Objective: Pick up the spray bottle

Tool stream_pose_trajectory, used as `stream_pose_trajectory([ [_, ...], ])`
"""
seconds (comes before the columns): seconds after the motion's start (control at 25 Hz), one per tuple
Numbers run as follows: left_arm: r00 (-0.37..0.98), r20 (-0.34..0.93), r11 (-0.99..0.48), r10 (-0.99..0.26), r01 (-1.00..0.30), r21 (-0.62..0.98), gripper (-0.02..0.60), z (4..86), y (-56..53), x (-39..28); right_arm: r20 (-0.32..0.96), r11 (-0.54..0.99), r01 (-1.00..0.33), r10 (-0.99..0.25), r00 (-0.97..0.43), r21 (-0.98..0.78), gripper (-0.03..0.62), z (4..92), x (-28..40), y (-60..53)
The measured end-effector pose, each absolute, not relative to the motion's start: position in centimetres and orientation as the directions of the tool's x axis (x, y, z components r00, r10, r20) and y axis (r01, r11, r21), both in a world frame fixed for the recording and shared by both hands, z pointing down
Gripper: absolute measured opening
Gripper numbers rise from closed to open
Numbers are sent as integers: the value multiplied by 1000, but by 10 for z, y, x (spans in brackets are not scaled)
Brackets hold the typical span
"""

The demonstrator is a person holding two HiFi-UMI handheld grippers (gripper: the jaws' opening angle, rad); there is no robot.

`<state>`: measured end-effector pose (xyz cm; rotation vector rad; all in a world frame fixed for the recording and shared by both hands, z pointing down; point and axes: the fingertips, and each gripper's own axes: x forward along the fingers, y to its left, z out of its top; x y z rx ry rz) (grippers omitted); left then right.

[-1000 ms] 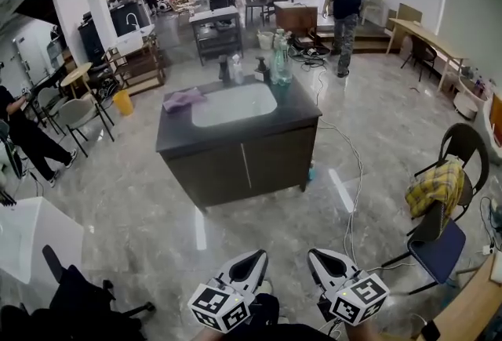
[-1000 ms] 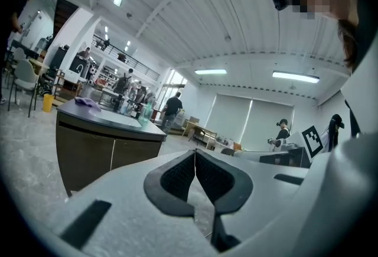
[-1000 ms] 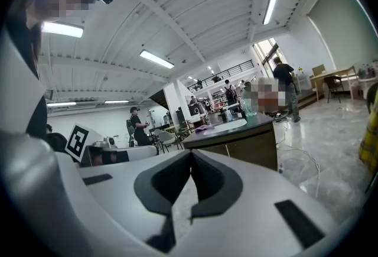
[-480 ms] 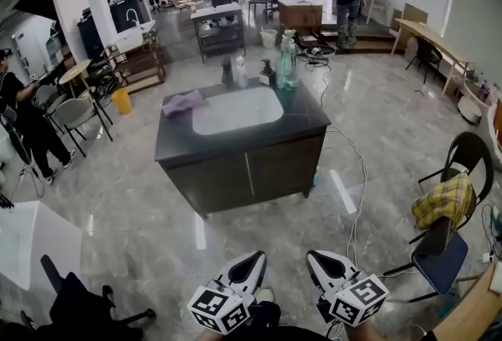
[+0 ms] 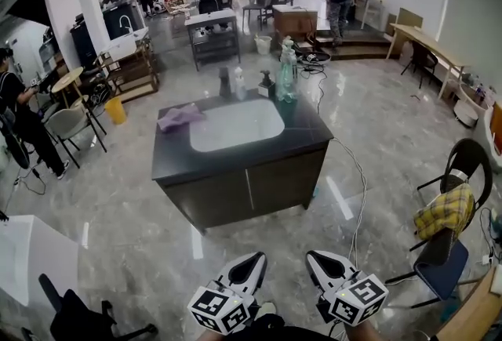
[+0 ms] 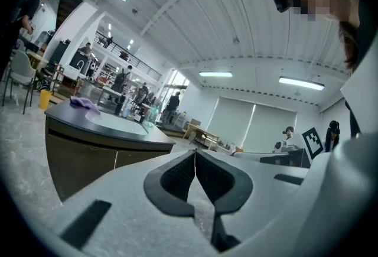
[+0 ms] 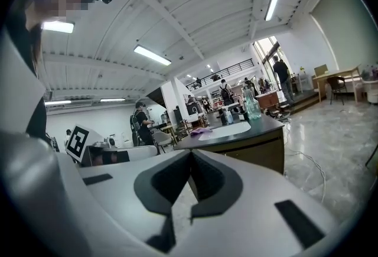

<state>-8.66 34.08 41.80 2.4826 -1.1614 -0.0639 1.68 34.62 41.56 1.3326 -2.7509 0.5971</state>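
My left tongs (image 5: 252, 259) and right tongs (image 5: 316, 259) are clenched, empty. The surface (image 5: 166, 153) ahead has come nearer. The spray bottle (image 5: 287, 74) is still well off.

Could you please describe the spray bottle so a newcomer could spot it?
Find the dark cabinet with the white sink basin mid-floor. Smaller bottles line its far edge; the spray bottle stands at the right end, the only tall, translucent green one.

cabinet (image 5: 235, 179): dark brown, black top
sink (image 5: 235, 125): white
cloth (image 5: 179, 117): purple
spray bottle (image 5: 285, 74): pale green, clear
bucket (image 5: 115, 110): yellow
floor (image 5: 141, 206): grey, marbled
left gripper (image 5: 252, 259), right gripper (image 5: 315, 259): white, black pads (image 6: 177, 178)
cubes (image 5: 220, 308): black-and-white squares
shirt (image 5: 443, 206): yellow check
seat (image 5: 439, 263): blue
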Motion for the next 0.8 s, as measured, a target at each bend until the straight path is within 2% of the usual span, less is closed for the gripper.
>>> stream_pose_trajectory([
  [0.44, 668, 126, -587, -733, -715, 378, 6, 424, 298, -112, 180, 583, -750, -739, -649, -312, 6, 415, -17, 299],
  [0.8, 671, 129, -593, -730, -716, 368, 6, 427, 265, -98, 173, 604, -732, -721, -671, -316, 6, 420, -13, 260],
])
